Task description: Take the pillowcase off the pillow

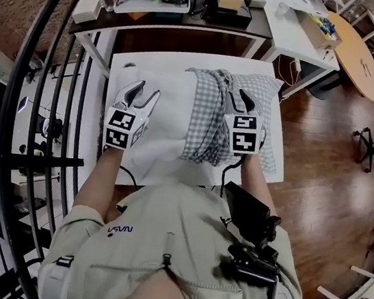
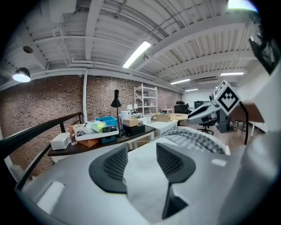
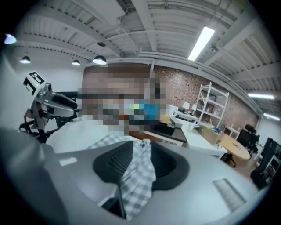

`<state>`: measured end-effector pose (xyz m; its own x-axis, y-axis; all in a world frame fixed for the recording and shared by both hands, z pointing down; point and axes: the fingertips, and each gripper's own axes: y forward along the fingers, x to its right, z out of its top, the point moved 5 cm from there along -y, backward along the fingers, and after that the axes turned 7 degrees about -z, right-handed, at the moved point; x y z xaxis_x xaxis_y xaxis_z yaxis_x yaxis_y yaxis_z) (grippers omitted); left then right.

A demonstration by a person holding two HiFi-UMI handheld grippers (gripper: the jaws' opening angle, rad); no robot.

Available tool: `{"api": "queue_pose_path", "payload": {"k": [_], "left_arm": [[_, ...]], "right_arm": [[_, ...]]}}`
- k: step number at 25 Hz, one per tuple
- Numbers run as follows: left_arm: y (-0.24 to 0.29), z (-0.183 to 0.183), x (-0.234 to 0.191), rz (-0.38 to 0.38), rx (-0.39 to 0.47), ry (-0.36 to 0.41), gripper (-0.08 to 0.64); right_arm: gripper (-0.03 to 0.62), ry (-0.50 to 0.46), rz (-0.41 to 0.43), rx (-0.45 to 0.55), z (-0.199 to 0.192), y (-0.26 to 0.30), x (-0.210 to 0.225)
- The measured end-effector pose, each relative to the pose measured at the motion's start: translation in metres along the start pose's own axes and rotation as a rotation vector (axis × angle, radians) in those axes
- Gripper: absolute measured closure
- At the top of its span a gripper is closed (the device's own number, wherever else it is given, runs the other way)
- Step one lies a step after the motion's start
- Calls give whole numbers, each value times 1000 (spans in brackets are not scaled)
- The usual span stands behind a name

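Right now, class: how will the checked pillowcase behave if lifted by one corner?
Probably floppy: the checked pillowcase lies bunched in folds, and a fold droops between the jaws of the right gripper. Likely light: thin cloth. It would probably sag and trail, not keep its shape.

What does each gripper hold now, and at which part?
Nothing is gripped. A fold of the checked pillowcase lies between the right gripper's parted jaws; the left gripper is open and empty.
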<state>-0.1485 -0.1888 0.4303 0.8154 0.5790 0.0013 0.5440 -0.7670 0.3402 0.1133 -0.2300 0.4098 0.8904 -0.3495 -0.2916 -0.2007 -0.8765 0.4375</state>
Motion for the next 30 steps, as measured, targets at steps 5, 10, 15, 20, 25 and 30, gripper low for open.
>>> {"api": "queue_pose_path", "payload": {"k": [5,10,15,20,25,30], "left_arm": [[-27,-11,70,-128,-14,13,308],[-36,-64,132,-300,-151,51,317],[-36,-113,147,-367,-269,105,318],[-11,-145,149,-398,-369,196,332],[-10,-131,138,-371,-333,211,519],[-27,-77,126,-392,-197,186,541]], "right_arm": [[453,77,53,-75,-43,-60,-41],[448,142,95,-182,-92,-100,-80],[439,158,150,-282,-130,-108,-120],[437,135,181,-354,-163,-80,-153],[533,-9,104,-325,-162,-70,-149],[571,-31,-27,-206,-127,-96,-119]]}}
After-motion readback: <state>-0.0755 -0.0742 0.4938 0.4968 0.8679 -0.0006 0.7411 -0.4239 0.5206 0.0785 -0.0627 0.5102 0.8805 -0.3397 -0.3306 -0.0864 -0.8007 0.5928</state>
